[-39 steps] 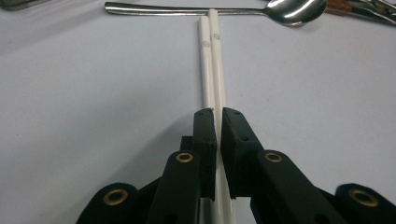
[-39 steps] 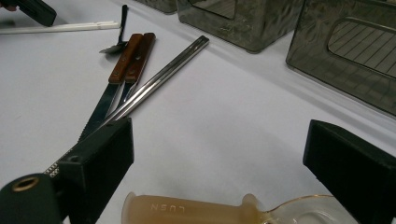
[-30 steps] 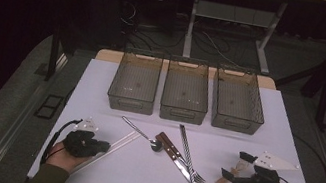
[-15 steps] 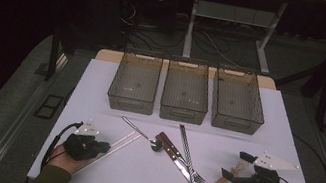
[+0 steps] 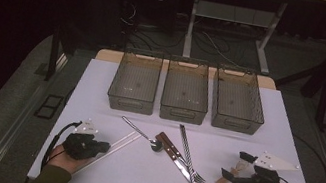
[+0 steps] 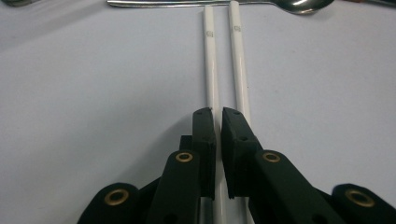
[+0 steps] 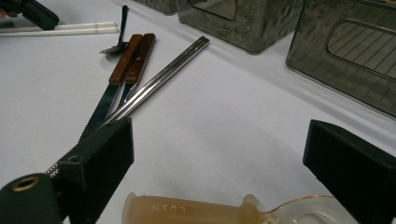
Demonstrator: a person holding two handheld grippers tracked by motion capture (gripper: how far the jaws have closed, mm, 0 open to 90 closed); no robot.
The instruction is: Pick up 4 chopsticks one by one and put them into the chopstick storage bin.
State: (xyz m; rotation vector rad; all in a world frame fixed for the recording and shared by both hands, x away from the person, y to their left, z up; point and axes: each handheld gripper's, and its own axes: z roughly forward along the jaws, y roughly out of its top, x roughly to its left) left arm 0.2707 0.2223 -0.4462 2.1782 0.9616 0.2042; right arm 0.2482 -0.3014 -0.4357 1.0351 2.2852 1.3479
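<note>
The left gripper (image 6: 218,116) lies low over the two white plastic chopsticks (image 6: 211,70), its black jaws drawn almost together with only a narrow slit between them. One chopstick runs under the left jaw and the other just beside the right jaw; whether the pads pinch either stick cannot be told. In the high view the left gripper (image 5: 101,145) sits at the near end of the chopsticks (image 5: 113,146), which lie flat and parallel on the table.

The right gripper (image 7: 219,154) stands wide open, and the translucent amber plastic spoon (image 7: 187,210) lies between its jaws, untouched by either.

Counted: two white chopsticks, two long steel chopsticks (image 5: 187,149), one steel spoon (image 5: 141,133), one wooden-handled knife and one wooden-handled fork side by side (image 5: 168,149), one amber spoon, and three smoky clear plastic bins (image 5: 183,111) in a row at the far side.

All rest on a white table (image 5: 271,131). The room around it is dark, with grey flooring, cables and metal table legs behind.
</note>
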